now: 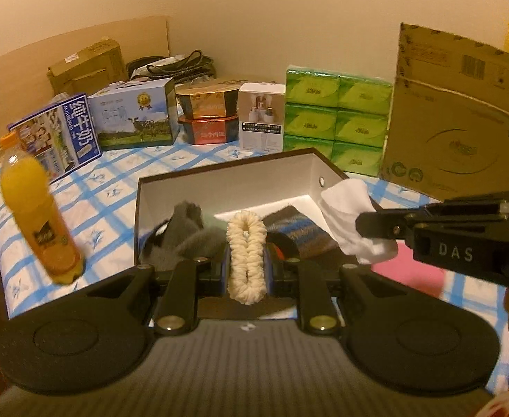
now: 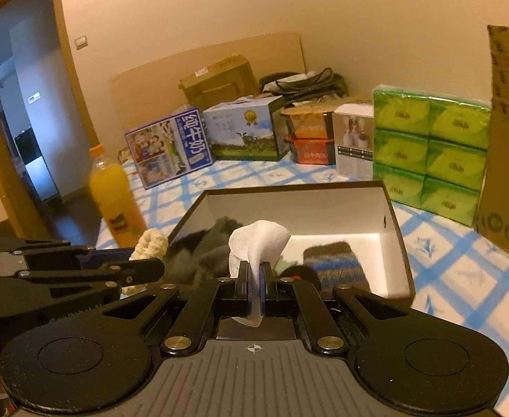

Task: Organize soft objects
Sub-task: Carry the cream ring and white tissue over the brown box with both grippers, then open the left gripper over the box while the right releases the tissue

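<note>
L gripper (image 1: 245, 267) clenched on cream scrunchie (image 1: 246, 243); R gripper (image 2: 254, 288) pinching white cloth (image 2: 258, 243); both just above near edge of open box (image 1: 219, 187) on checked bedsheet (image 1: 108, 187). Risk: cloth held by thin fold, could slip out; juice bottle (image 1: 35, 215) near L, knockable. Scrunchie ribbed, fluffy loop; cloth limp, gauzy; box stiff card w/ socks inside.

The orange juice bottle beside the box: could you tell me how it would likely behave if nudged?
The orange juice bottle is tall and narrow, so it would probably tip. It looks nearly full, so likely heavy. Once down, its round body might roll across the checked cloth.
</note>
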{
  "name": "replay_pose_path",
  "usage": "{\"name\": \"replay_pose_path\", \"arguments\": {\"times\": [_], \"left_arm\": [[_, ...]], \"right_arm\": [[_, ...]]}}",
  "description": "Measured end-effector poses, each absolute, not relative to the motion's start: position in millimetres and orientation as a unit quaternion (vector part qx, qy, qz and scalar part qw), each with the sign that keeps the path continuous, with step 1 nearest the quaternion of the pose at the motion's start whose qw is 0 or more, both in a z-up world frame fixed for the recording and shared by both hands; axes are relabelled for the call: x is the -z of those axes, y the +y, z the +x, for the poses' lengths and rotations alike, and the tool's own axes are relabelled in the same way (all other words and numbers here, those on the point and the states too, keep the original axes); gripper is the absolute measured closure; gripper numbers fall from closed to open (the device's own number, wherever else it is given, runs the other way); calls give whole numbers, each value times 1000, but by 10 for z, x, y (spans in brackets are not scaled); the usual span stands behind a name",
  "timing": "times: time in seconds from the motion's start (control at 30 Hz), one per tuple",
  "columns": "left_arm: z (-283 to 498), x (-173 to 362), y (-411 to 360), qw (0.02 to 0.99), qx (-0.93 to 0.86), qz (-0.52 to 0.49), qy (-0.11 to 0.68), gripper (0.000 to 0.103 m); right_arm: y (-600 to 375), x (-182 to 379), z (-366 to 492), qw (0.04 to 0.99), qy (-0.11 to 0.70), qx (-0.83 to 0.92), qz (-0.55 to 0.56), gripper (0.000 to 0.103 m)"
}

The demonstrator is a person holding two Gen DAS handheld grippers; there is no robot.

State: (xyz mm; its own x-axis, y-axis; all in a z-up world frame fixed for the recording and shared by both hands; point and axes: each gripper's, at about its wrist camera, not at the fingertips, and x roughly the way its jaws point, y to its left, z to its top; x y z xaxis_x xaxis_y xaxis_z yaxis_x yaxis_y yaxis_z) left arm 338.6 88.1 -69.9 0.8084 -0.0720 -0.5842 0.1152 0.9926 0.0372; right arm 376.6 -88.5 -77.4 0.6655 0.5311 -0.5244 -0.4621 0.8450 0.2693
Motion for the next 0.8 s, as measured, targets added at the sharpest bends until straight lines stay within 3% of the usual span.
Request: {"name": "replay_pose_path", "arguments": {"times": [0.53, 0.63, 0.7, 0.77, 0.8], "left_arm": [[5056, 1091, 834, 928, 81, 31, 363, 84], [5299, 1175, 802, 925, 81, 27, 371, 65], [5429, 1227, 798, 923, 79, 16, 376, 57], [5533, 1265, 813, 922, 78, 1, 380, 49], [5563, 1284, 816, 920, 79, -3, 384, 44]], "right_arm": [[-906, 1196, 5515, 887, 392, -244, 20, 99], [-940, 1270, 5708, 887, 394, -241, 19, 98], [-975, 1282, 5798, 890, 391, -234, 25, 91], [-1037, 1277, 5837, 893, 388, -227, 36, 51], [-1079, 1266, 5836, 895, 382, -227, 45, 43]]}}
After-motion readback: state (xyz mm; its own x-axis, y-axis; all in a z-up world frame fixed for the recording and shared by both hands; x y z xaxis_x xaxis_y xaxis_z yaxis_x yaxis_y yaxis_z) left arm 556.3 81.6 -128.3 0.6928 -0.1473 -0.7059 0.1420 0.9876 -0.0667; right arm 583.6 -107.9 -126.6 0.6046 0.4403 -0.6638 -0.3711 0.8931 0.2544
